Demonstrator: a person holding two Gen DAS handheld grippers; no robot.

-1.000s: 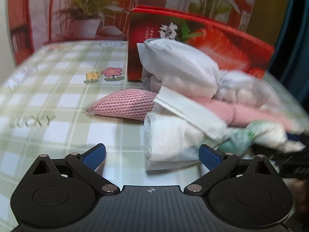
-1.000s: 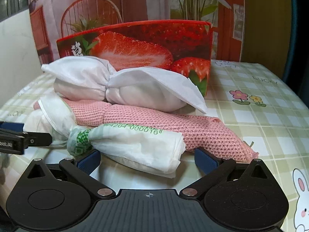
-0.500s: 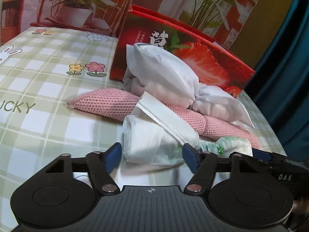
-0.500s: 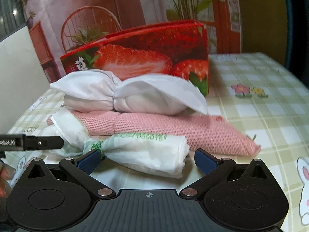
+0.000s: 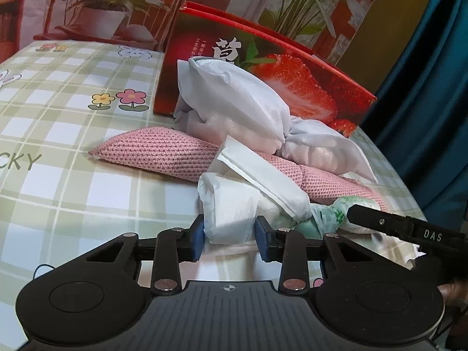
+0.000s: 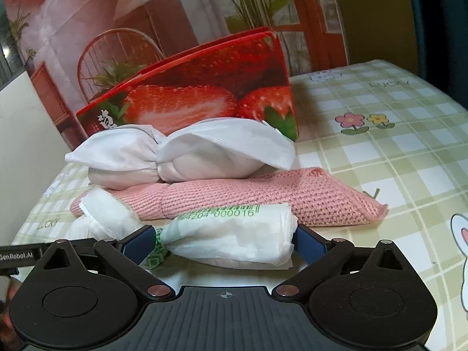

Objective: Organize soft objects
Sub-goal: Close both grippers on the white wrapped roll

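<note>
A white twisted paper bundle with green print lies nearest on the checked tablecloth, in the left wrist view (image 5: 234,204) and the right wrist view (image 6: 234,234). My left gripper (image 5: 229,238) is shut on its left end. My right gripper (image 6: 225,238) is open, its blue pads on either side of the bundle's right end. Behind the bundle lies a pink knitted cloth (image 5: 163,152) (image 6: 263,201). A white knotted cloth bundle (image 5: 251,120) (image 6: 187,155) rests on top of the pink cloth.
A red strawberry-printed box (image 5: 292,73) (image 6: 204,93) stands upright just behind the pile. The green checked tablecloth (image 5: 58,134) (image 6: 395,152) spreads to either side. A dark blue curtain (image 5: 433,117) hangs at the table's right edge.
My left gripper has moved in and closed on the left end of the paper bundle. My right gripper has come closer around the bundle's right end, still open.
</note>
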